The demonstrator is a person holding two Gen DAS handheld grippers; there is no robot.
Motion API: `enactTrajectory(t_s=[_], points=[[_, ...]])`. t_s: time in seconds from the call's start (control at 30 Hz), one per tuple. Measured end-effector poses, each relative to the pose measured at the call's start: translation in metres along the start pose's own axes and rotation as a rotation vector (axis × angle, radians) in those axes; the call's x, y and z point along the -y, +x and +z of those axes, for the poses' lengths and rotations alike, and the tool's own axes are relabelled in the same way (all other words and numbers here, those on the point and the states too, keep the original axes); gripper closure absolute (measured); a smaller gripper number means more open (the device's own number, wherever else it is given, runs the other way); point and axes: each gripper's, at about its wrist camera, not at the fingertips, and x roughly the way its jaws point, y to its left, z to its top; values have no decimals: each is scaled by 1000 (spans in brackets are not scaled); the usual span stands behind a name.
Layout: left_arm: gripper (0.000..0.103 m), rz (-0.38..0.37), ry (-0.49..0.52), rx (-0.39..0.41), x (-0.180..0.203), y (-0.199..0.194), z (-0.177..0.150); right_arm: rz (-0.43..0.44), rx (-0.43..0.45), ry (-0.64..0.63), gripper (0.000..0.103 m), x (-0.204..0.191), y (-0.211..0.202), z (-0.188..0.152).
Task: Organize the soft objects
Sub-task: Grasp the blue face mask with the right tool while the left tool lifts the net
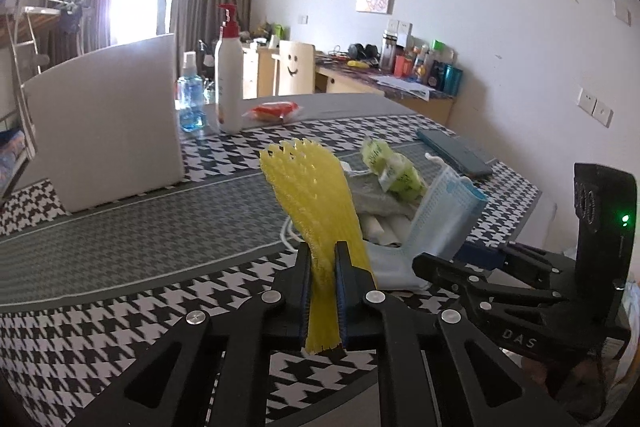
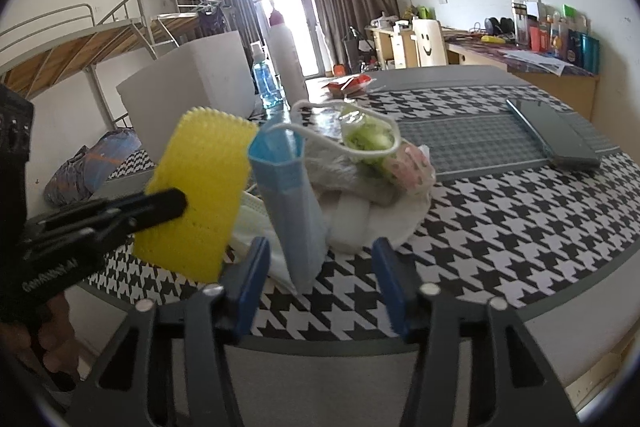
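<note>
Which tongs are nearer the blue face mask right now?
Right. The right tongs are open with the upright blue face mask standing between their tips. The left tongs are beside the mask, shut on the yellow foam net, apart from it.

A yellow foam net (image 1: 316, 203), flattened and upright, is clamped at its lower part above the houndstooth tablecloth (image 1: 120, 327). Just beside it stands a folded blue face mask (image 2: 292, 199), its white ear loop (image 2: 340, 131) draped over a heap of soft items (image 2: 372, 183): a green packet, grey cloth, white pieces.
</note>
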Motion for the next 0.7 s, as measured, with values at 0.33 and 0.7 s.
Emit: enactTrajectory(t_s=[0.33, 0.7], points=[[92, 21, -29, 28, -17, -12, 0, -12, -43, 2, 92, -5, 7, 0], [92, 84, -59, 82, -38, -33, 7, -22, 21, -39, 93, -17, -13, 14]])
